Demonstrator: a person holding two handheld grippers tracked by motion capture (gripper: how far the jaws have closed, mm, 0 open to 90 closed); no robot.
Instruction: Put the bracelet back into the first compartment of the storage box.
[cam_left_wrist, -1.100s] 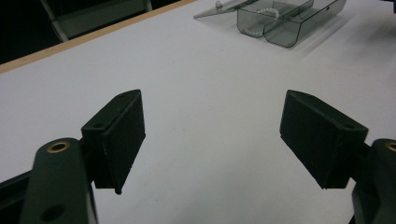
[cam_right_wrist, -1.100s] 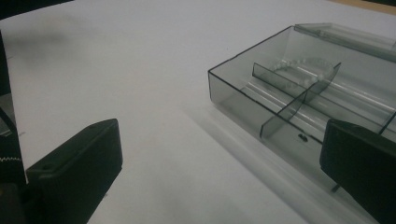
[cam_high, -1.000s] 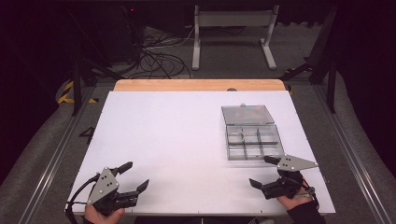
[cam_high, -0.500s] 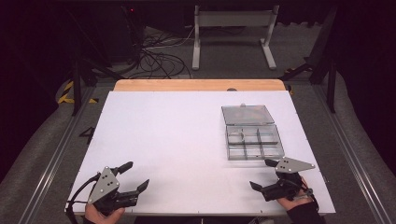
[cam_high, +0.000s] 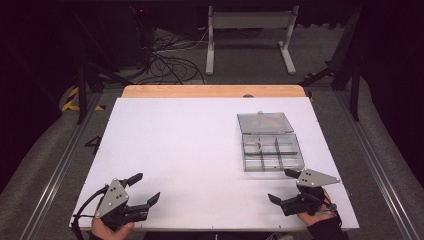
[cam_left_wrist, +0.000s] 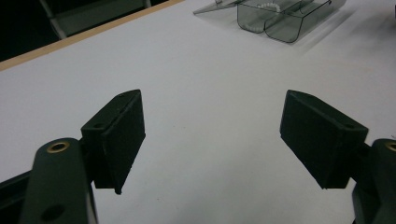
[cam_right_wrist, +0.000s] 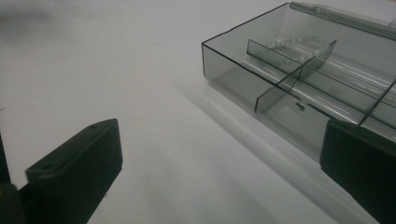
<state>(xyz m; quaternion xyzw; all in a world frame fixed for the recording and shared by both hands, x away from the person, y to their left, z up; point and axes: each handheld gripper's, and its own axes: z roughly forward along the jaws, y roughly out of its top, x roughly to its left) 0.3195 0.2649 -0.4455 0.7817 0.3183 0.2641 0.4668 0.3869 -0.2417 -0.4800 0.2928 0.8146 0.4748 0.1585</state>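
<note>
A clear grey compartment box (cam_high: 272, 152) rests on the right half of the white table (cam_high: 190, 140), its lid (cam_high: 265, 122) laid open on the far side. Something small and white, like beads (cam_right_wrist: 299, 44), lies in one far compartment. My right gripper (cam_high: 280, 185) is held just in front of the box, open with nothing between its jaws; in the right gripper view the box (cam_right_wrist: 299, 79) is close ahead on the right of my right gripper (cam_right_wrist: 219, 168). Near the front left corner my left gripper (cam_high: 146, 187) is open and holds nothing. The left gripper view has the box (cam_left_wrist: 280, 21) far beyond my left gripper (cam_left_wrist: 212, 140).
A wooden strip (cam_high: 210, 91) runs along the table's far edge. Behind it on the dark floor stand a white metal frame (cam_high: 250, 30) and a tangle of cables (cam_high: 170, 60). A rail (cam_high: 380, 170) runs beside the table's right edge.
The right gripper has drifted slightly toward the table's near edge. The left gripper holds still, and both stay open.
</note>
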